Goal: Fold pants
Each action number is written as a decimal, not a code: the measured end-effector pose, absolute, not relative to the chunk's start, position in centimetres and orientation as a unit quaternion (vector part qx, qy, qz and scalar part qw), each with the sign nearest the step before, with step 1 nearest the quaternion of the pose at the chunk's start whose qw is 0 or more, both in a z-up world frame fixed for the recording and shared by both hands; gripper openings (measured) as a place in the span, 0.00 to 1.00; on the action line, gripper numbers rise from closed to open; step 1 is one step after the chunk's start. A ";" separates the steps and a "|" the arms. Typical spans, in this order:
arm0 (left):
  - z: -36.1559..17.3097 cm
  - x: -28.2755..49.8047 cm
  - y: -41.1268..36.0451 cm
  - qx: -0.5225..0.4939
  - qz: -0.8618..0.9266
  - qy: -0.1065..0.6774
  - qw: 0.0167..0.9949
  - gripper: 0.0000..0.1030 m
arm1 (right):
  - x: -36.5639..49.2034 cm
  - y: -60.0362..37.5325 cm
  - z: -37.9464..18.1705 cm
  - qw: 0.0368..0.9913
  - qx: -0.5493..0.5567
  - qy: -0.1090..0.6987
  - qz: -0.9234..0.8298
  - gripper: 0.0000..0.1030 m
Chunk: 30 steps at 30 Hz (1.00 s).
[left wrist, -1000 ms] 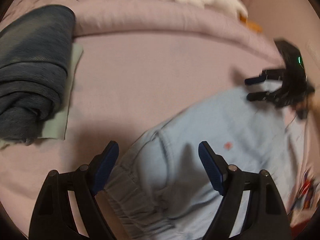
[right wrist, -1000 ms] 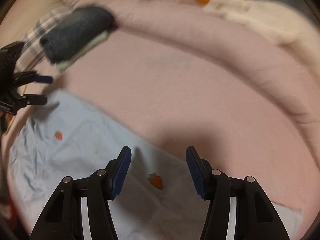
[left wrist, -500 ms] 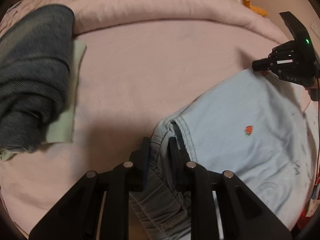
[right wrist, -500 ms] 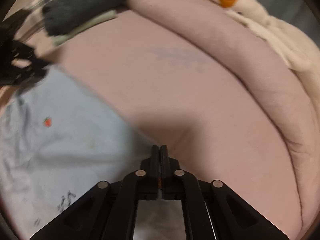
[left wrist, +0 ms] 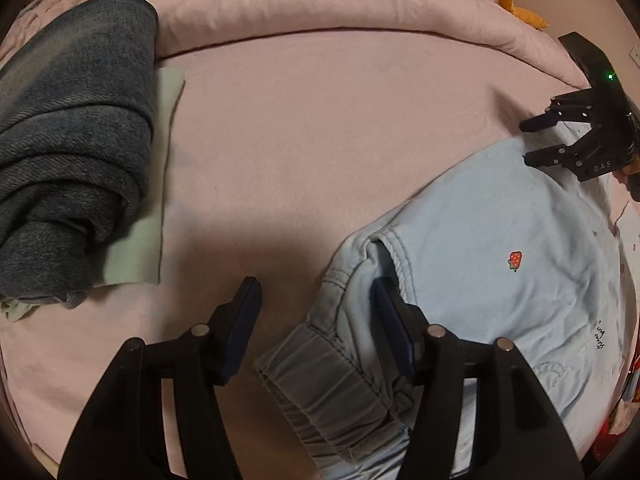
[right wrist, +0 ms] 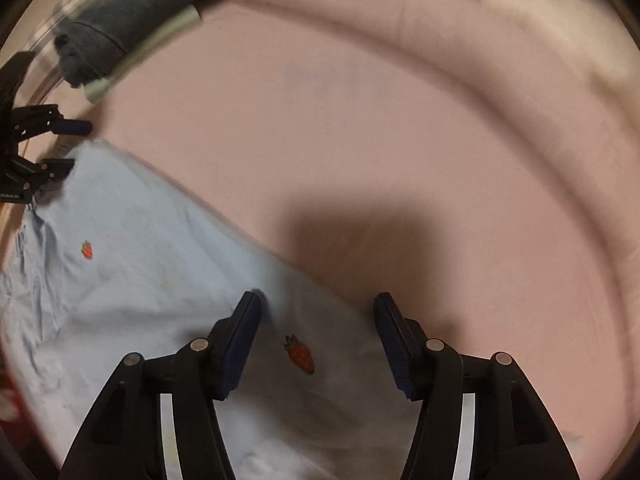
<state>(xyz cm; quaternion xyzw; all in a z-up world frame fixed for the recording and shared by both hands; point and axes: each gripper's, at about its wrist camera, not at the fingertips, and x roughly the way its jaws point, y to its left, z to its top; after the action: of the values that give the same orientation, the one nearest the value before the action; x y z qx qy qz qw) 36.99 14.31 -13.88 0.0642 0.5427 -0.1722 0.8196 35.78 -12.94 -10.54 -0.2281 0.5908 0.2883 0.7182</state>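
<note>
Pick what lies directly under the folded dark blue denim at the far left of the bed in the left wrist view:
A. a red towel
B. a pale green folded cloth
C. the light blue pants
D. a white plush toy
B: the pale green folded cloth sticks out from under the folded dark blue denim along its right edge, while the light blue pants lie apart on the pink bed sheet.
</note>
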 end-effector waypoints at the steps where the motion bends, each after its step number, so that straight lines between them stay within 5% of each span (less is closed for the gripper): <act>1: -13.9 37.1 14.0 0.068 -0.172 0.544 0.819 0.54 | 35.7 -13.0 -10.6 0.722 -0.225 0.583 0.296 0.60; 2: -13.8 37.2 13.7 0.074 -0.176 0.546 0.816 0.50 | 35.7 -13.1 -10.4 0.721 -0.224 0.584 0.298 0.59; 4: -13.4 36.9 12.7 0.086 -0.188 0.547 0.811 0.24 | 35.2 -13.0 -10.1 0.717 -0.227 0.587 0.299 0.43; 6: -13.1 35.8 11.2 0.132 -0.170 0.536 0.816 0.22 | 33.4 -12.0 -9.6 0.712 -0.263 0.574 0.307 0.13; 8: -12.8 34.8 9.9 0.172 -0.147 0.521 0.823 0.19 | 31.9 -11.4 -9.6 0.712 -0.305 0.558 0.299 0.09; 22: -3.1 20.3 12.3 0.256 -0.070 0.332 0.905 0.10 | 18.8 -11.1 1.0 0.838 -0.386 0.334 0.193 0.05; 30: -3.6 15.7 11.1 0.248 -0.147 0.339 0.896 0.18 | 13.8 -10.1 2.1 0.837 -0.387 0.307 0.237 0.06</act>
<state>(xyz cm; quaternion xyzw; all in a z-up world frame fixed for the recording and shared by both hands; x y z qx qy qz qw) 15.65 11.07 -3.57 0.2477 0.3390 -0.1470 0.8956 13.83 -10.14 2.11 -0.3873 0.3069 0.2368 0.8365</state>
